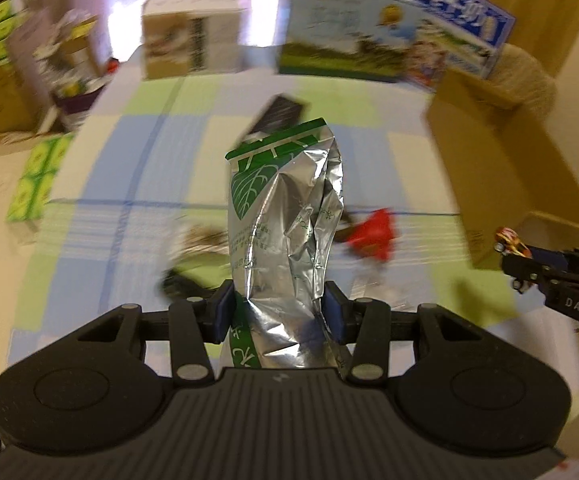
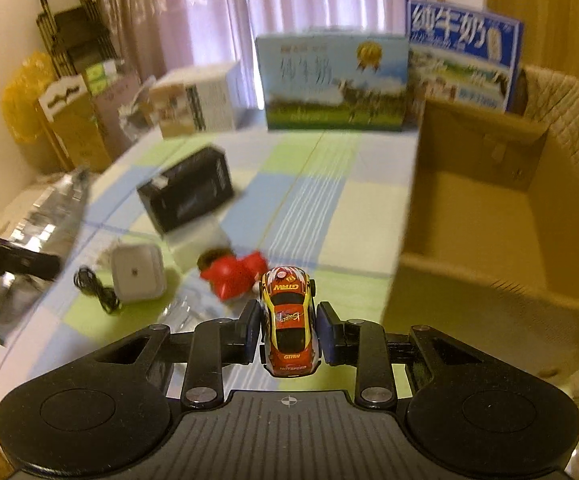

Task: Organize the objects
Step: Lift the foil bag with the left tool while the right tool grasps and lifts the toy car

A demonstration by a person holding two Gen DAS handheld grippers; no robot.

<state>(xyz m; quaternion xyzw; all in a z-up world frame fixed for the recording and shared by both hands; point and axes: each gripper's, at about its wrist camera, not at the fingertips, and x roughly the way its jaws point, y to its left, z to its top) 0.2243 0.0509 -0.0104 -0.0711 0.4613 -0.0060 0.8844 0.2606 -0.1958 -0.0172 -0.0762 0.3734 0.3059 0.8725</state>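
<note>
Tongs on both sides are loaded: the left tongs are clamped on a crinkled foil pouch held upright above the bench, and the right tongs pinch a toy car near the bench's right edge, beside the open cardboard box. The slick pouch, gripped low, could sag or slip, and the car could squirt out. Motion blur smears the red toy and black box, so details there stay unclear.
</note>
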